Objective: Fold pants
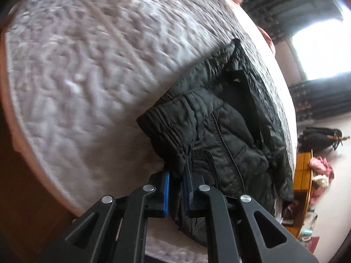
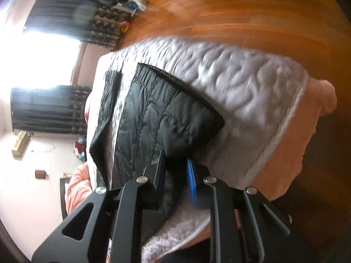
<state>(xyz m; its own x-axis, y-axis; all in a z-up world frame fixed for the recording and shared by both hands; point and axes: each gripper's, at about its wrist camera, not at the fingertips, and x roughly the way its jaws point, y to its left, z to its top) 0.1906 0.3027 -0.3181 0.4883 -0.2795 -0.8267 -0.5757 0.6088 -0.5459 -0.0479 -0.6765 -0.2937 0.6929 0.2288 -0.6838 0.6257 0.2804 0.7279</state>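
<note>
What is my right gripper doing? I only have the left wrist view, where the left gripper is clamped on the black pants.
Observer: The right gripper straddles a corner of the pants. Black fabric sits between its fingers, but blur hides whether the pads are pressing on it.
Operator: Do the pants lie as one flat piece on that side?
Observer: No. A narrow black strip lies apart from the main panel, and a band of the grey blanket shows between them.
</note>
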